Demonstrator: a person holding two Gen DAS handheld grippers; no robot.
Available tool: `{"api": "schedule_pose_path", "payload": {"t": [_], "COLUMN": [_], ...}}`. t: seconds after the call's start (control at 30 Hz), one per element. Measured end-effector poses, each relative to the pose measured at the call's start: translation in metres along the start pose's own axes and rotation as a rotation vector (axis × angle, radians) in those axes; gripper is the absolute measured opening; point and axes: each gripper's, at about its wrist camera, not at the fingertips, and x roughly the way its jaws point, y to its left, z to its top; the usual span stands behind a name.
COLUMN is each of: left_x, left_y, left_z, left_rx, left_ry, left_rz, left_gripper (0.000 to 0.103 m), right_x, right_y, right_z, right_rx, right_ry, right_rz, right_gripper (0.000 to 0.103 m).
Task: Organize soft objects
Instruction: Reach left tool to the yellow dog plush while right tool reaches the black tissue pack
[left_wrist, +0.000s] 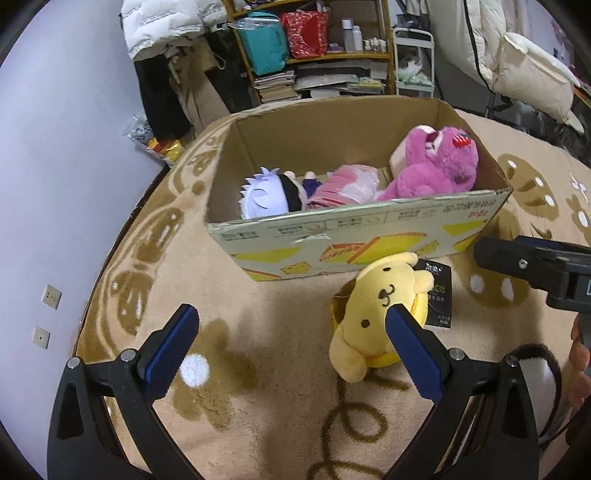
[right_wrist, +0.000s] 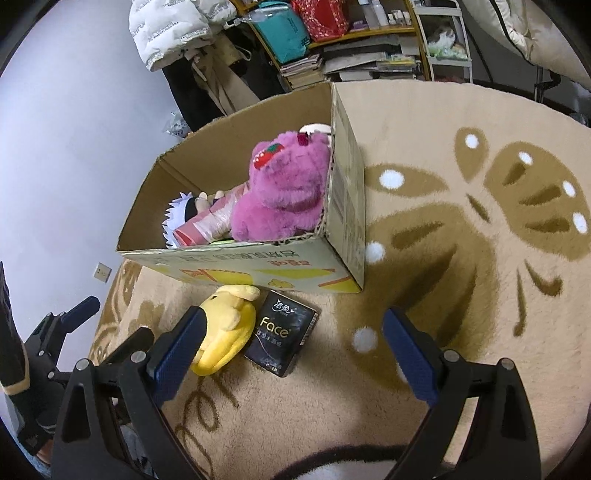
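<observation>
An open cardboard box stands on a round beige rug. Inside lie a pink plush bear, a white-haired doll and a pink wrapped item. A yellow plush dog lies on the rug in front of the box, beside a black tissue pack. My left gripper is open and empty, its right finger in front of the dog. My right gripper is open and empty above the tissue pack.
The rug ends at a pale floor on the left. Beyond the box stand cluttered shelves with bags and books, hanging coats and a white cart. The right gripper shows at the right edge of the left wrist view.
</observation>
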Motion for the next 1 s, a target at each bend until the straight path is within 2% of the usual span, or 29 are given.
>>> {"api": "schedule_pose_path", "payload": {"t": [1.0], "left_x": [0.048], "left_y": [-0.026], "left_z": [0.0], "left_rx": [0.023], "left_ry": [0.124], "left_rz": [-0.118], "left_gripper": [0.1], "right_x": [0.062], "right_y": [-0.006], "right_z": [0.002], "right_rx": [0.031], "right_ry": [0.145], "right_rz": [0.001], "right_gripper": [0.1]}}
